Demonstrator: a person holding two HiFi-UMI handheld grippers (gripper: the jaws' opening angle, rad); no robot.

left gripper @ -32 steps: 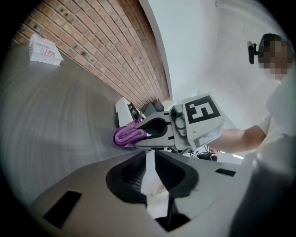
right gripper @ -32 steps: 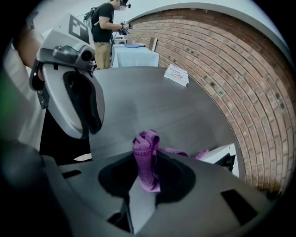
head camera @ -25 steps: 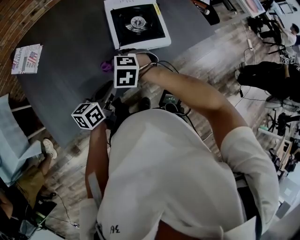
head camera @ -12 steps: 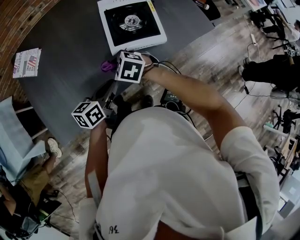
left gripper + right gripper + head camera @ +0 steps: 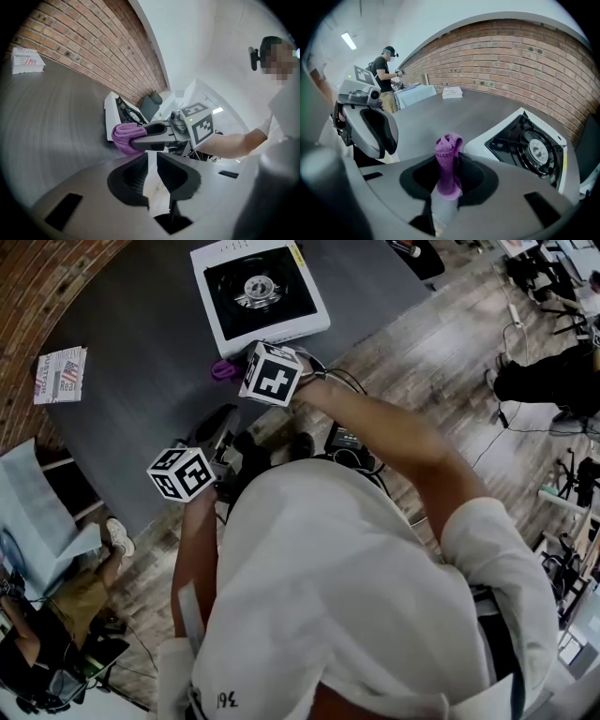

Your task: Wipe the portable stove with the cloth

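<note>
- At the worktop's (image 5: 141, 381) near edge, just short of the stove (image 5: 260, 292), the right gripper (image 5: 449, 176) has its fingers clamped on the bunched purple cloth (image 5: 449, 150)
- Best to lay it flat and sweep around the burner (image 5: 539, 151)
- The left gripper (image 5: 152, 173), fingers slightly apart and empty, could steady the stove

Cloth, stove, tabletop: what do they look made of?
Cloth: purple microfibre or terry, going by its fuzzy looped pile. It is soft and bunched in the right gripper.
Stove: looks like painted sheet metal, smooth white outside with crisp edges. The top is semi-gloss black, perhaps enamel.
Tabletop: dark grey, matte, faintly streaked. Laminate or painted board; can't tell which.
</note>
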